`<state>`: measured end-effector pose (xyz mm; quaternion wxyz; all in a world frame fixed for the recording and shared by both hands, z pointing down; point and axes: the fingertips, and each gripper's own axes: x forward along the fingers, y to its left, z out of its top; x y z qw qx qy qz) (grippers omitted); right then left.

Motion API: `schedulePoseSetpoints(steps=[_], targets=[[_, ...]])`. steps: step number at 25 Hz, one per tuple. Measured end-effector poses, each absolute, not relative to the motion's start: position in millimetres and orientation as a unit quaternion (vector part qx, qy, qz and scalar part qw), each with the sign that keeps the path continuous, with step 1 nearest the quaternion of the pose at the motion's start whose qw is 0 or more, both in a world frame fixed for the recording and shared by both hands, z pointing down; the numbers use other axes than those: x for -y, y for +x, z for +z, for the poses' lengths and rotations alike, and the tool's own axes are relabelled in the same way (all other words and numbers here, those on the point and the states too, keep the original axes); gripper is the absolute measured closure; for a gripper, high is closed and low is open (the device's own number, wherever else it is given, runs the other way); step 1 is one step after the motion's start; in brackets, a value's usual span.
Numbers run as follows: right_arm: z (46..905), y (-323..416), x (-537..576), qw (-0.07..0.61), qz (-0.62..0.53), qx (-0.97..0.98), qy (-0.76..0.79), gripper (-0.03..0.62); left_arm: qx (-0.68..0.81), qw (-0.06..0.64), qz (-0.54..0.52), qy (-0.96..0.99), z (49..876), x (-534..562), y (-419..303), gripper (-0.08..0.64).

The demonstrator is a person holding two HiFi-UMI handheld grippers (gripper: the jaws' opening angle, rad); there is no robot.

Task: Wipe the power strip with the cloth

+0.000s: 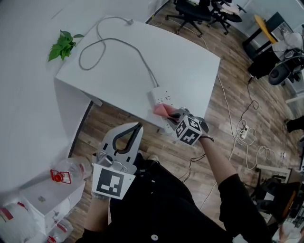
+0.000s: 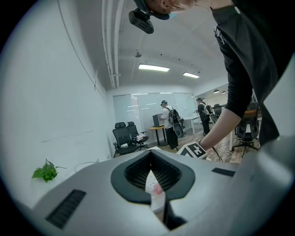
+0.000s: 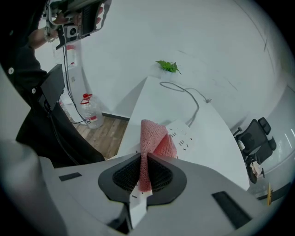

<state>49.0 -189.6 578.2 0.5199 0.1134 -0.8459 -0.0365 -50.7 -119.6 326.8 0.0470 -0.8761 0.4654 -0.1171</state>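
A leafy green sprig (image 1: 61, 45) is seen at the edge of a white table (image 1: 190, 57), against a white wall. Black office chairs (image 1: 192, 14) are set beyond on a wooden floor (image 1: 223, 156), where white cables (image 1: 247, 135) are strewn. A clear plastic bottle (image 1: 71, 170) is seen beside a white box (image 1: 45, 199).

Your left gripper (image 1: 137, 127): pale grey shell with black ribbed pads (image 2: 138, 173), and a white left marker cube (image 1: 113, 183) printed with one black square pattern. Your right gripper (image 1: 172, 115): the same grey shell and black pads, with a right marker cube (image 1: 190, 131) in black on white. You wear a black top (image 1: 161, 209) with a small pale button (image 1: 154, 237); its sleeve (image 1: 237, 194) leaves the forearm bare.
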Motion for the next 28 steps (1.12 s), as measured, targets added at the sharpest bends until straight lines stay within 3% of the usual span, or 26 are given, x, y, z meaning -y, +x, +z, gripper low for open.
schedulePoseSetpoints(steps=[22, 28], targets=[[582, 80, 111, 0.511, 0.002, 0.845, 0.156, 0.541, -0.393, 0.062, -0.101, -0.912, 323, 117, -8, 0.546], [558, 79, 123, 0.463, 0.041, 0.853, 0.238, 0.541, -0.38, 0.067, -0.097, -0.918, 322, 120, -4, 0.546]])
